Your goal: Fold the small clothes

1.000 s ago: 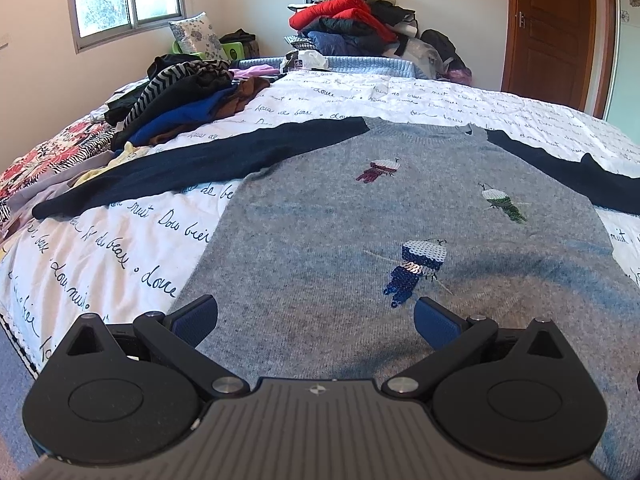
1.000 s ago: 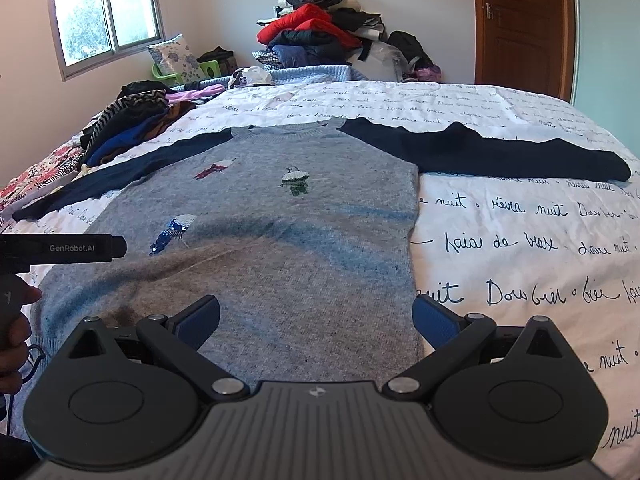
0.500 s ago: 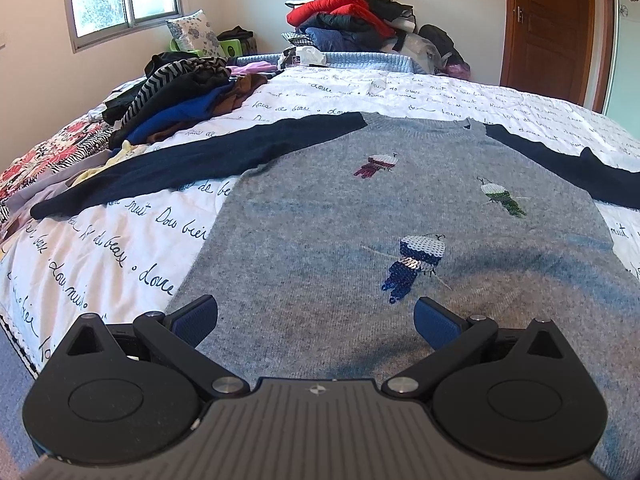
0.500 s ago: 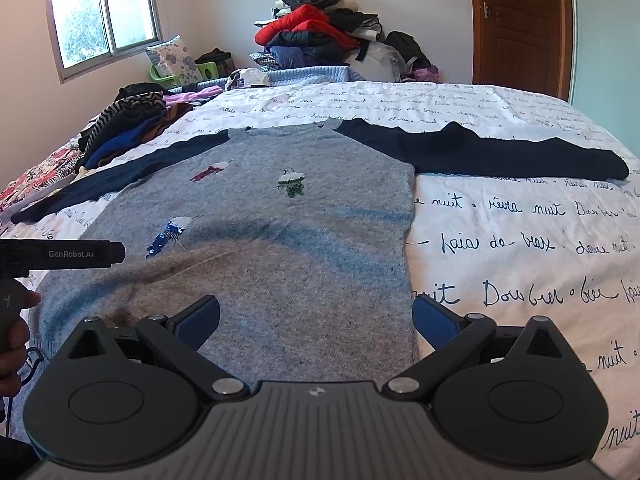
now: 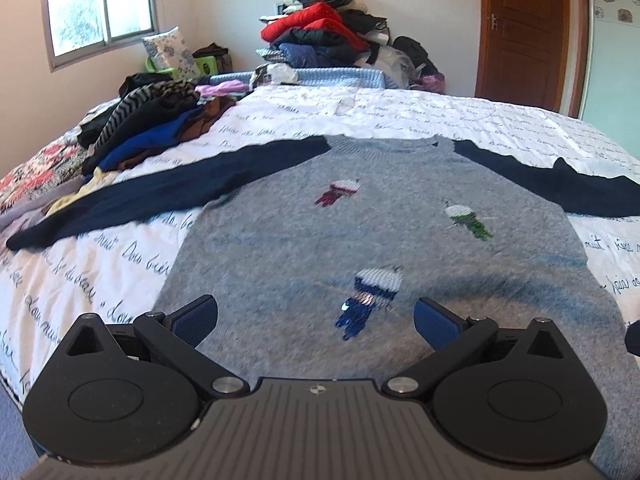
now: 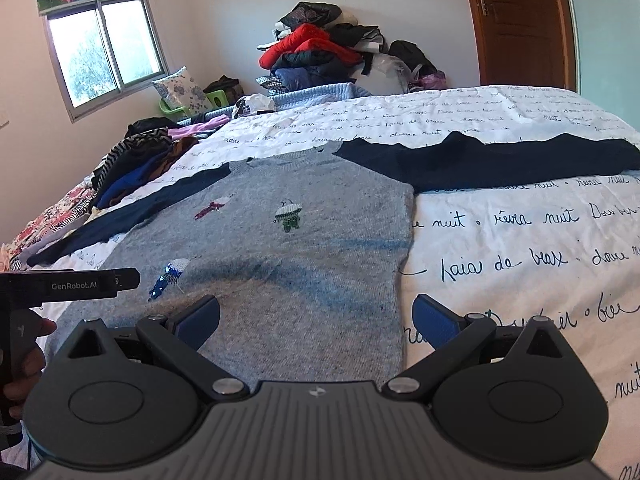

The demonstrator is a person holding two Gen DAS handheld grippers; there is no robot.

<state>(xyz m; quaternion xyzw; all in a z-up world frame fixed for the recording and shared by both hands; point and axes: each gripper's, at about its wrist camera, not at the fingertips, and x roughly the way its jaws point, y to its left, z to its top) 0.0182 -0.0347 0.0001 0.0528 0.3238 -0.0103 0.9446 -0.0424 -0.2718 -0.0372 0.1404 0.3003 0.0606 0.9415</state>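
Evidently no fold is made yet: the grey knit sweater with navy sleeves (image 5: 360,240) lies flat, sleeves outspread, on the white script-printed bedspread (image 6: 520,240), while left gripper (image 5: 316,316) and right gripper (image 6: 316,316) hover wide-jawed, empty, above its hem.

1 sweater (image 5: 280,248), 2 navy sleeves, 3 sequin figures, 2 clothes piles, 1 pillow (image 5: 170,52), 2 grippers.
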